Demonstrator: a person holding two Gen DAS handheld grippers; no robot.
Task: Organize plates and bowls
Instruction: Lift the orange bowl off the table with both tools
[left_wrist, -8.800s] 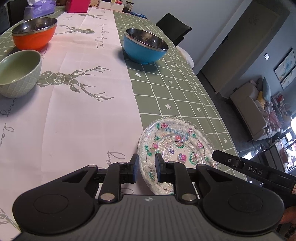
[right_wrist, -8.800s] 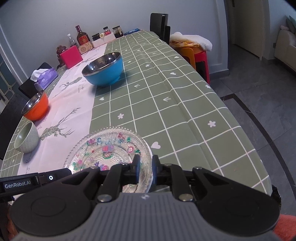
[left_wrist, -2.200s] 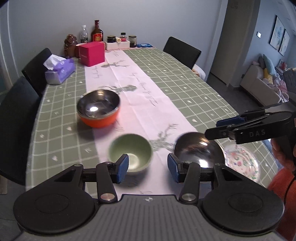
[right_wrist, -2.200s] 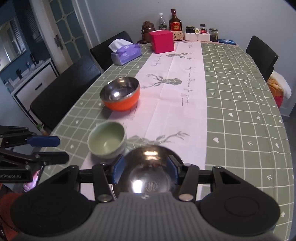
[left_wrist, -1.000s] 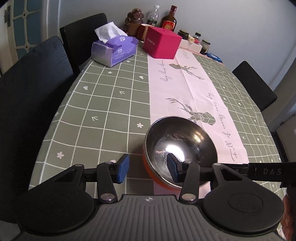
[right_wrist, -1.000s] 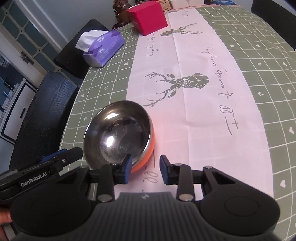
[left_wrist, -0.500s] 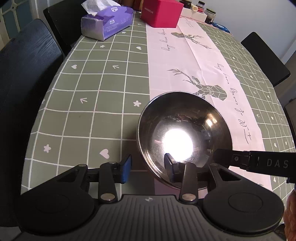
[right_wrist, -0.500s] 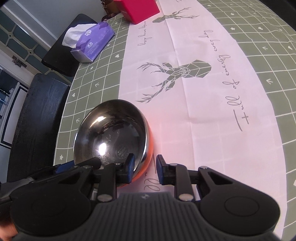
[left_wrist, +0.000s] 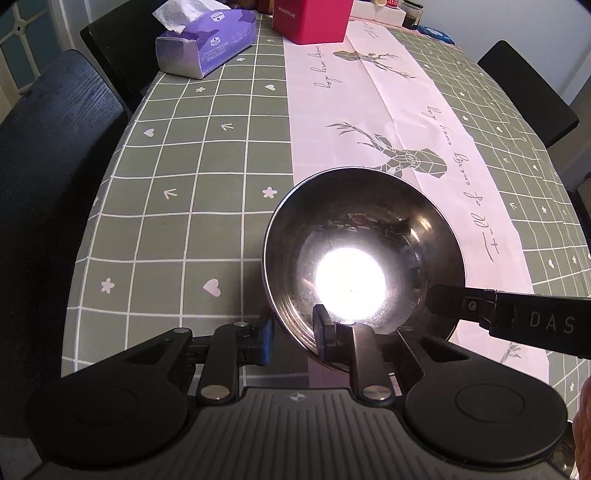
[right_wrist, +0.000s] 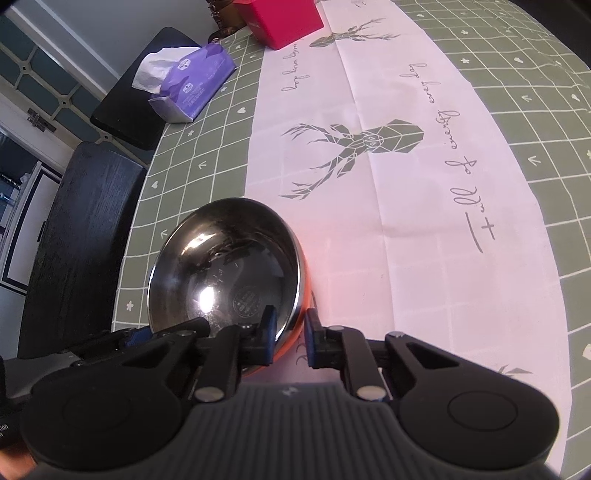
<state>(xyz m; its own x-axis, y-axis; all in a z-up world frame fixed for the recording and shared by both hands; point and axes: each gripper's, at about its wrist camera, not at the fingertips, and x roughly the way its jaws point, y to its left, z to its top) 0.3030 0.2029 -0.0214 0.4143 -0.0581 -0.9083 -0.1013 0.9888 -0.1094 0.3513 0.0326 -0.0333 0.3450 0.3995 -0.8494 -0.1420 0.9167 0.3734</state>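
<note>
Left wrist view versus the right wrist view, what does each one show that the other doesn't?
Only the left wrist view shows a dark jar at the table's far end and a chair on the right side. Only the right wrist view shows the stamp inside the orange bowl and a panelled door. Both show the bowl, tissue pack, pink box, and the left gripper and right gripper pinching the rim, their jaws having just been closing.

Both wrist views look steeply down at close range along their own fingers. Shared ground: the steel-lined bowl (left_wrist: 364, 254) (right_wrist: 225, 273), at 12 o'clock in the left view, 10 o'clock in the right.
</note>
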